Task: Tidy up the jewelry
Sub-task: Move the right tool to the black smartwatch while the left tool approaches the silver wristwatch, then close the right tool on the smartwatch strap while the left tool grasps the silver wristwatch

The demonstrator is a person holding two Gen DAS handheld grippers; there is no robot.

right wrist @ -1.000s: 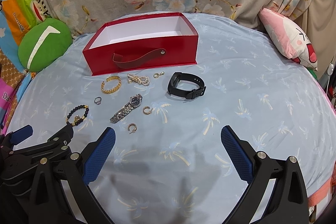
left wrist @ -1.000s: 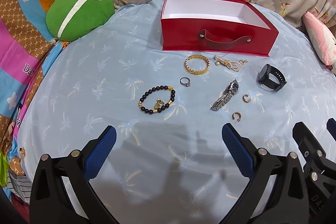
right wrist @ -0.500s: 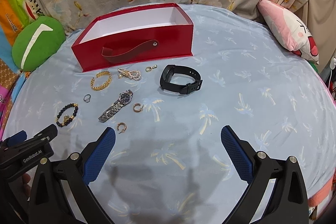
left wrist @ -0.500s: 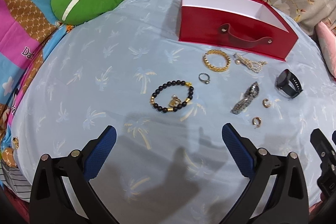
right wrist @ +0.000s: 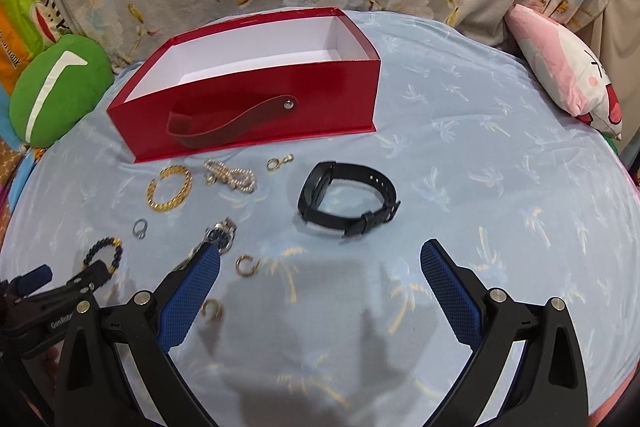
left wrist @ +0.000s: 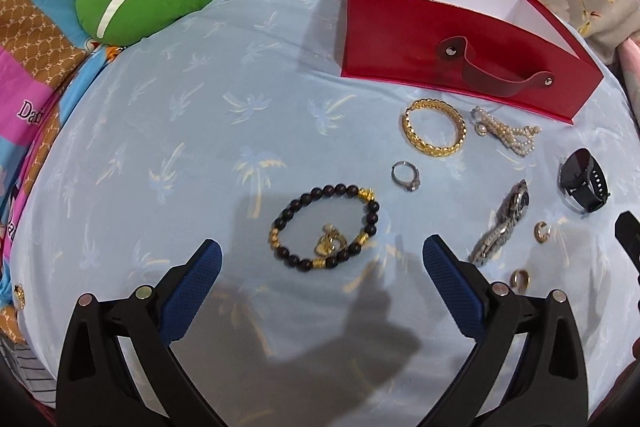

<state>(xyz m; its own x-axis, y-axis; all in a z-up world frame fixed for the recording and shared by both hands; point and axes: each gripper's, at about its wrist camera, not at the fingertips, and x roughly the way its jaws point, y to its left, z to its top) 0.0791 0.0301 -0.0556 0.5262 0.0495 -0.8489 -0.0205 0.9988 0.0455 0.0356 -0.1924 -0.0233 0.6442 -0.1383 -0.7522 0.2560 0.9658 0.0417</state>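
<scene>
The left gripper (left wrist: 320, 259), jaws spread and empty, hovers right over the beaded bracelet (left wrist: 325, 226), lying flat (a closed loop) toward the bed's near edge. The right gripper (right wrist: 320, 267), likewise spread, faces the black watch (right wrist: 348, 201), nearer the red box (right wrist: 248, 115).

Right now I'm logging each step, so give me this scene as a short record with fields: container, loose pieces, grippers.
container: red box, open top, nothing visible inside
loose on sheet: black bead bracelet, gold bangle, pearl strand, ring, silver watch, black smartwatch, small gold hoops
left gripper: open, near bead bracelet
right gripper: open, facing smartwatch
</scene>
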